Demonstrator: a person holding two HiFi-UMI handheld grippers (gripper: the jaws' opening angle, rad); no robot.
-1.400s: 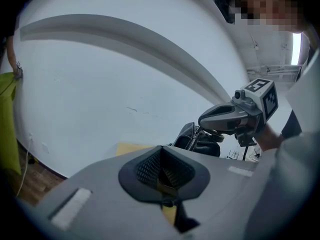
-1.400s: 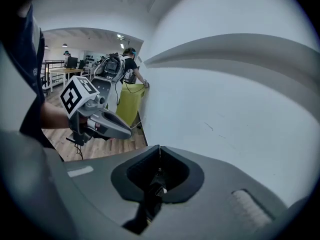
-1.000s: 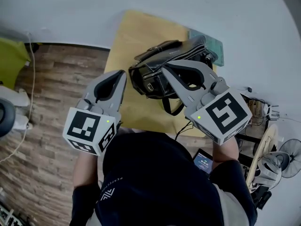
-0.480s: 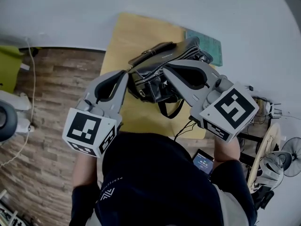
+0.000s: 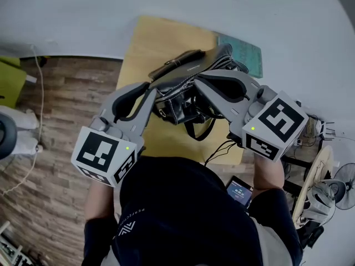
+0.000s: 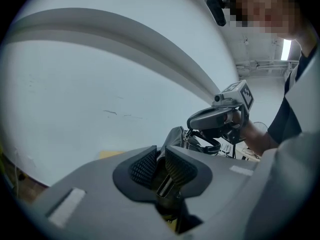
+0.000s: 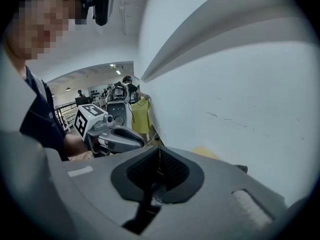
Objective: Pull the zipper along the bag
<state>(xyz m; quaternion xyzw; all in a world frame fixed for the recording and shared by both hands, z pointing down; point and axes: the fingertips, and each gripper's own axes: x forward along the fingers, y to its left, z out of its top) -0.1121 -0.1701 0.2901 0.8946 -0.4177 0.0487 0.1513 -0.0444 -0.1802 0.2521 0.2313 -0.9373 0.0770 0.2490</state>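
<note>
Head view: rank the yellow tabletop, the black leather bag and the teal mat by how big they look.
1. Yellow tabletop, largest.
2. Black leather bag.
3. Teal mat, smallest, though the bag hides part of it.

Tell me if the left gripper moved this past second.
Yes: the left gripper went right, in from the yellow table's left edge, to the bag; its jaws are opening, zipper between them.
</note>
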